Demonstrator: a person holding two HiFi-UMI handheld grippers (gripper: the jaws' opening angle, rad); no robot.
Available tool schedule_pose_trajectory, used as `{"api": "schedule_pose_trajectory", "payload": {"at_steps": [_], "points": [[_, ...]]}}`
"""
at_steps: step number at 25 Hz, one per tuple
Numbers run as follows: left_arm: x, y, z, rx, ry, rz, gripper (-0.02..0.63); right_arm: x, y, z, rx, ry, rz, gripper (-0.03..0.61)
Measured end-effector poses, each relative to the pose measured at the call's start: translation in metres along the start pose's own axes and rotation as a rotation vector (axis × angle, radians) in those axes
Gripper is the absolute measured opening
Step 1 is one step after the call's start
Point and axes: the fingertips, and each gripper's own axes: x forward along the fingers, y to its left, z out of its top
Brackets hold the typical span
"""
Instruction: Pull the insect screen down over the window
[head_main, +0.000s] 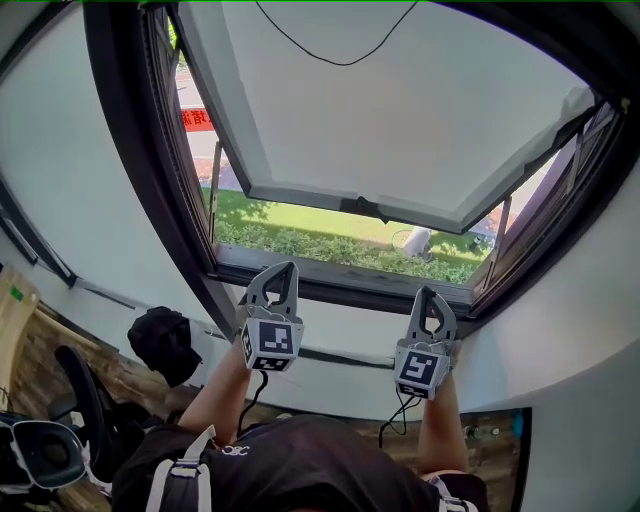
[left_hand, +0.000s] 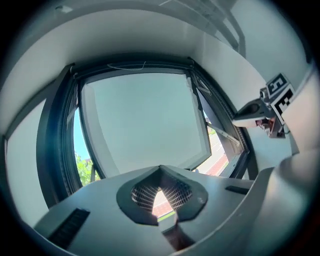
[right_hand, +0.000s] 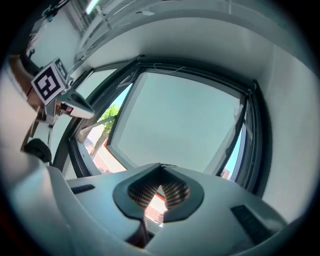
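The window fills the upper head view, its pale sash swung outward, with grass below it. A thin black pull cord hangs in a loop at the top of the frame; no screen mesh shows over the opening. My left gripper is raised just below the dark sill, shut with nothing between its jaws. My right gripper is held up beside it at the same height, also shut and empty. In the left gripper view the closed tips point at the pane; the right gripper view shows the same.
White reveal walls flank the dark window frame. A black cap-like object and a headset lie low on the left over a wooden floor. The person's forearms rise from the bottom of the head view.
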Motion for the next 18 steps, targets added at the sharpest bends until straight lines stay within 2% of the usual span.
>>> {"api": "schedule_pose_trajectory", "payload": {"at_steps": [5, 10, 12, 14, 15, 18], "points": [[0.005, 0.022, 0.028, 0.299, -0.048, 0.088, 0.012, 0.008, -0.029, 0.009, -0.291, 0.025, -0.025, 0.005], [0.016, 0.042, 0.04, 0.603, -0.032, 0.159, 0.014, 0.017, -0.059, 0.02, -0.538, 0.045, -0.078, 0.005], [0.021, 0.048, 0.043, 0.669, -0.006, 0.167, 0.014, 0.019, -0.072, 0.026, -0.612, 0.05, -0.112, 0.006], [0.025, 0.055, 0.048, 0.7, 0.012, 0.176, 0.015, 0.022, -0.085, 0.033, -0.646, 0.056, -0.146, 0.006], [0.027, 0.059, 0.051, 0.708, 0.017, 0.182, 0.017, 0.023, -0.091, 0.036, -0.641, 0.06, -0.153, 0.006], [0.029, 0.068, 0.066, 0.71, 0.002, 0.194, 0.077, 0.026, -0.107, 0.046, -0.595, 0.064, -0.162, 0.019]]}}
